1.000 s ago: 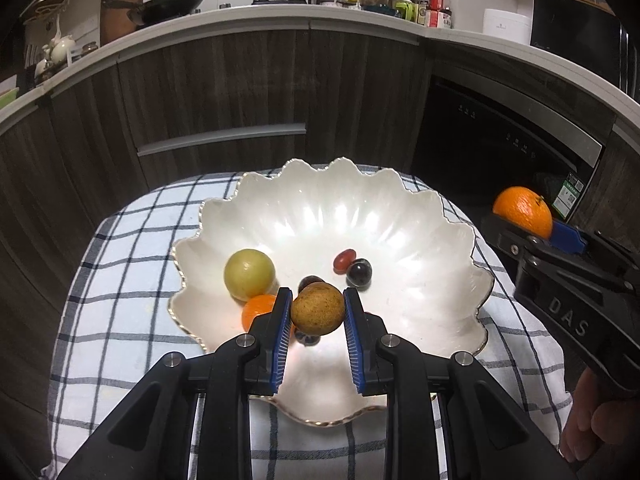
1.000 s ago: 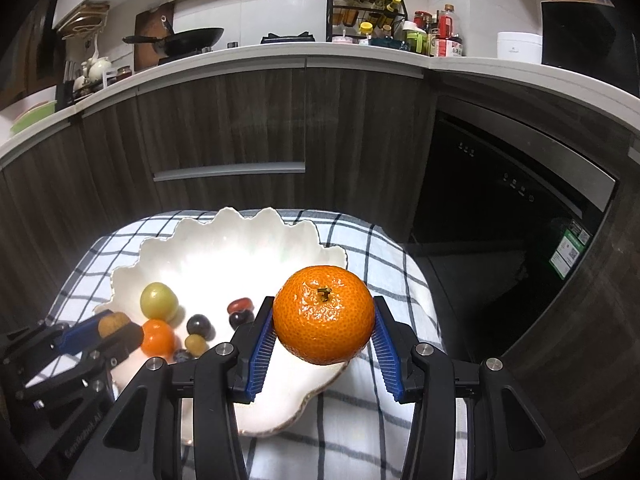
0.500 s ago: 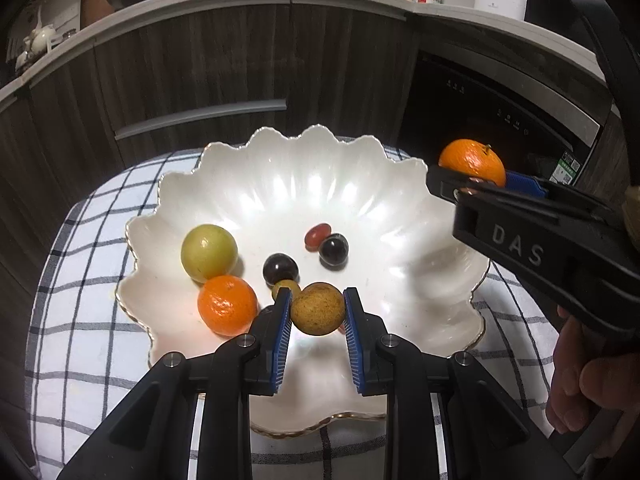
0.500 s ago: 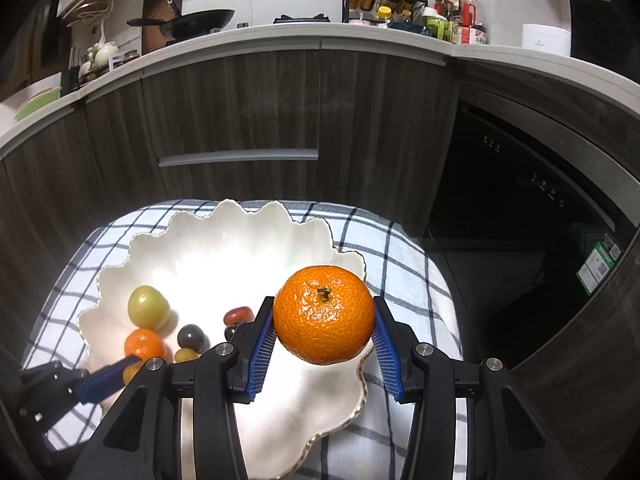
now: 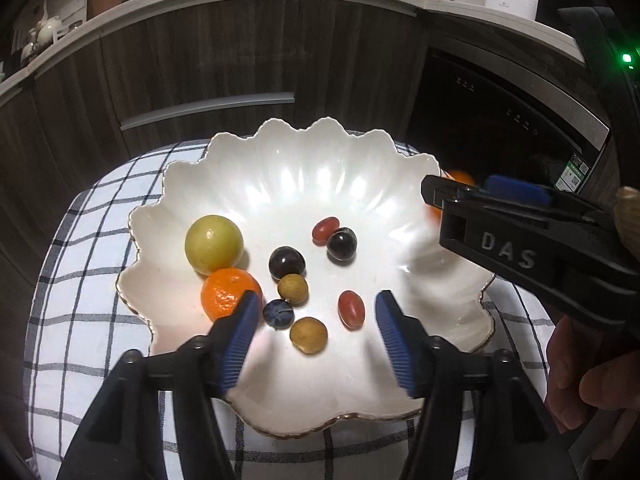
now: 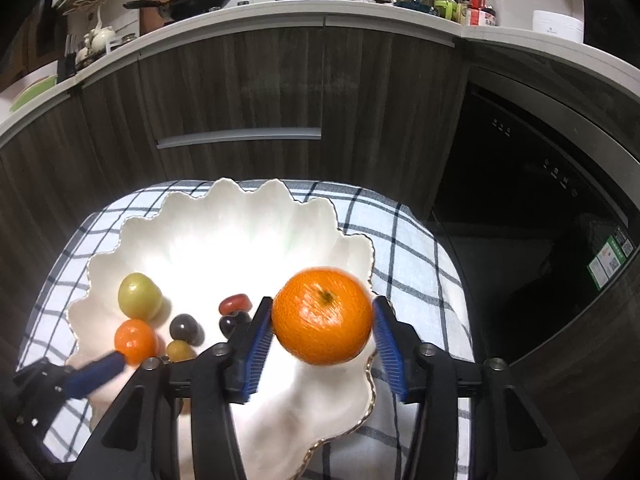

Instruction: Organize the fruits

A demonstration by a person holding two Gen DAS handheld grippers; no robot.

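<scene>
A white scalloped bowl (image 5: 280, 184) sits on a checked cloth (image 5: 92, 216) and holds several fruits: a green plum (image 5: 214, 245), a small orange (image 5: 228, 292), dark grapes (image 5: 286, 262), red grape tomatoes (image 5: 351, 309) and two brown longans. My left gripper (image 5: 314, 310) is open over the bowl's near side, with a brown longan (image 5: 308, 335) lying loose between its fingers. My right gripper (image 6: 322, 326) holds a blurred mandarin (image 6: 322, 316) over the bowl's right rim (image 6: 370, 264); its pads stand slightly off the fruit. It also shows in the left wrist view (image 5: 496, 216).
Dark wood cabinets with a drawer handle (image 6: 240, 136) stand behind the cloth-covered table. A black appliance front (image 6: 540, 208) is at the right. The counter above carries a pan (image 6: 192, 0) and bottles (image 6: 460, 0).
My left gripper has opened and the brown longan now lies in the bowl. My right gripper has moved left over the bowl's rim and its jaws have widened around the mandarin.
</scene>
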